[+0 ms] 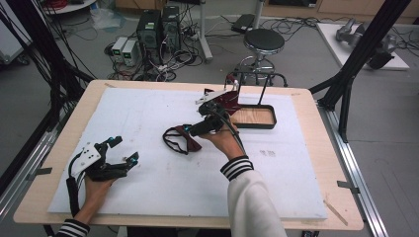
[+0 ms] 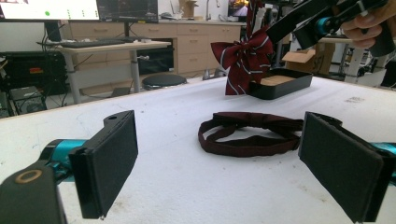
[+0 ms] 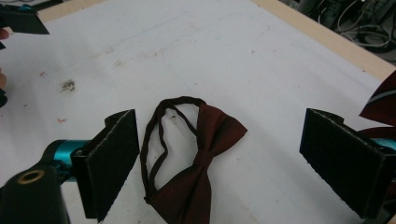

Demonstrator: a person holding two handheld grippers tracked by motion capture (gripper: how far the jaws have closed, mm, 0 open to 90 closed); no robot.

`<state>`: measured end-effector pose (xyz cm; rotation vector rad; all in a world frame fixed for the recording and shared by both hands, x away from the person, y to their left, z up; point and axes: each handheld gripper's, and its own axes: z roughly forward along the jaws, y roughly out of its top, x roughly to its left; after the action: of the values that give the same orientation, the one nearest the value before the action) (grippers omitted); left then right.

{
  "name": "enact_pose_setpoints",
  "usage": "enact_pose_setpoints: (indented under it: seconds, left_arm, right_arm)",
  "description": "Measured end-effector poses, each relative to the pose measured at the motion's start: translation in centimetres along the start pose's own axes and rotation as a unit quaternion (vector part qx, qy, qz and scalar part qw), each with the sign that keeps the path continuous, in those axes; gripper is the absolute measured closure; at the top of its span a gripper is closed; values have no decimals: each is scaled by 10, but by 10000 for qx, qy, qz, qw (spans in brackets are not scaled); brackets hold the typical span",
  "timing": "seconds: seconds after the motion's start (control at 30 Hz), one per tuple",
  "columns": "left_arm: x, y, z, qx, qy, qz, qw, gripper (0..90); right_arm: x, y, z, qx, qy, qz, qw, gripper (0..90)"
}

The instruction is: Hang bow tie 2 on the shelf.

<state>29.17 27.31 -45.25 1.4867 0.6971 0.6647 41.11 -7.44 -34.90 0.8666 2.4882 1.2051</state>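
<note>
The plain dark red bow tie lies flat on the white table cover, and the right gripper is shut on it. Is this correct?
Not quite. The plain dark red bow tie does lie flat on the white table cover, but the right gripper is open: in the right gripper view its two jaws stand wide apart on either side of the tie, touching nothing.

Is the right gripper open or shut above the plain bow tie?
Open: the right gripper has its jaws wide apart, with the plain bow tie between them, untouched.
</note>
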Motion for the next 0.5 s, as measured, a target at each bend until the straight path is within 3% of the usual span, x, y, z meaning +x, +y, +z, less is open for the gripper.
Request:
enact_pose_setpoints:
  seconds: [0.37,0.5]
  left_arm:
    - [0,0,0,0,6,-21,10000,123]
    - [0,0,0,-15,4,-43,10000,123]
  right_arm:
    - [0,0,28,651,-11,198,9977,112]
    - [-2,-1,34,848,-3,291,9960,162]
